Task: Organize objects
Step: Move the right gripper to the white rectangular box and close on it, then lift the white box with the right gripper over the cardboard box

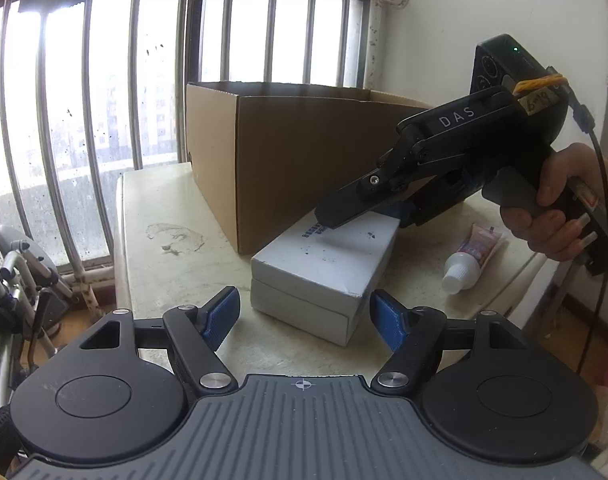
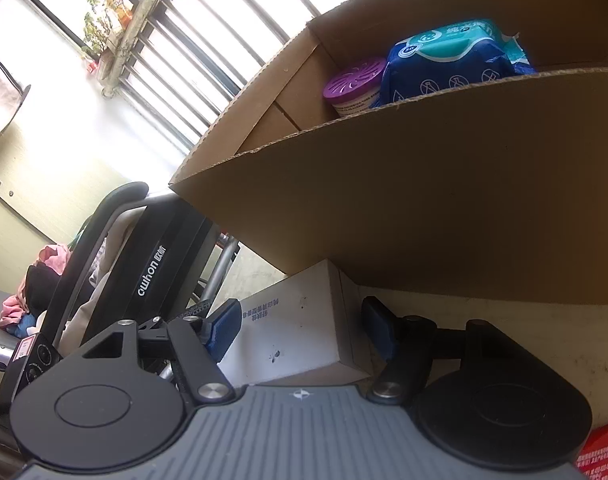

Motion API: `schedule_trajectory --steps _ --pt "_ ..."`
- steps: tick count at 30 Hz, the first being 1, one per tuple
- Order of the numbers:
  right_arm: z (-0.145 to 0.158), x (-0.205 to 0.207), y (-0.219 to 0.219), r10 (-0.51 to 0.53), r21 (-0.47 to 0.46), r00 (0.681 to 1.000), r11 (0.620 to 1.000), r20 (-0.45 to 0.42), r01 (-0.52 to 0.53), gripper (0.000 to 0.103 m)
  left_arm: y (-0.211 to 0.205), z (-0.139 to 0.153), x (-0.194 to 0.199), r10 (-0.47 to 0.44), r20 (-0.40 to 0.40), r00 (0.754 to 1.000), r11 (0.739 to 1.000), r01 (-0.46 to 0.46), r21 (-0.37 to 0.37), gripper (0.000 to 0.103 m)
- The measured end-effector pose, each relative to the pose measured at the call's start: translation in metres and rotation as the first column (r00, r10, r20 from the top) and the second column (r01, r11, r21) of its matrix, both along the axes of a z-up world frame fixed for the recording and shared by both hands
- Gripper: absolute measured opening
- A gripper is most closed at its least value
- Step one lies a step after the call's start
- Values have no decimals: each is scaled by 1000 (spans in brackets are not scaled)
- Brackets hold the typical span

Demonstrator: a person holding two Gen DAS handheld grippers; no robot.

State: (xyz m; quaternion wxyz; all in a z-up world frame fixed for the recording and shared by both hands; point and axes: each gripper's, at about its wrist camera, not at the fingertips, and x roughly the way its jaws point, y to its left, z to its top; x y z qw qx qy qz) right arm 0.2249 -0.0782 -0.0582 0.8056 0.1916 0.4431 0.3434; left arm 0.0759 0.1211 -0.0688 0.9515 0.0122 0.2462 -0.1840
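The left gripper (image 1: 305, 318), at the bottom centre of its own view, has its blue pads (image 1: 223, 316) spread apart, one on either side of the near end of a white box (image 1: 327, 264); neither pad touches the cardboard, so the jaws are apart with the box's end just ahead of the gap.

The right gripper (image 2: 300, 330) straddles the far end of the same white box (image 2: 304, 320). In its own view a blue pad (image 2: 224, 326) stands close against each long side of the box, but whether the pads press on it cannot be told. From the left wrist view the right gripper (image 1: 335, 210) reaches down from the upper right, its dark fingers lying over the box's far top edge, with a hand (image 1: 559, 216) around the handle at the right edge.

The white box is a long, flat carton with a lid. It lies flat on the pale tabletop (image 1: 172, 216), its long axis running from the lower centre of the left view toward the upper right, its far end close to the wall of an open cardboard carton (image 1: 288, 152).

Inside that carton (image 2: 423, 208), at the upper right of the right view, sit a purple-lidded tub (image 2: 353, 82) and a blue wipes pack (image 2: 451, 64). A small tube (image 1: 473, 256) with a white cap lies on the table to the right of the white box, cap pointing toward the lower left.
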Motion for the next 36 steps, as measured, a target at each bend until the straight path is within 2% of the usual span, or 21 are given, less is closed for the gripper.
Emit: schedule_trajectory --steps 4,7,13,18,24,36 --pt "1 -6 -1 22 -4 1000 1000 -9 -22 69 -7 -4 4 8 16 1000 1000 -8 22 74" --pt "3 -11 -1 18 -38 1000 999 21 -18 62 -8 -7 2 9 39 999 1000 -10 28 74" --pt "4 -25 1 5 -51 998 999 67 -2 62 -14 -5 -4 21 51 998 998 -23 52 73" --pt "7 -32 -5 6 -27 998 1000 65 -4 62 -15 3 -14 11 75 997 998 -16 58 73" --pt "29 -51 -6 11 -50 988 999 155 -4 62 -27 17 -24 3 124 992 996 -14 89 73" --pt "62 -70 -29 -22 35 977 999 211 15 62 -49 56 -40 -12 209 978 994 -12 111 73"
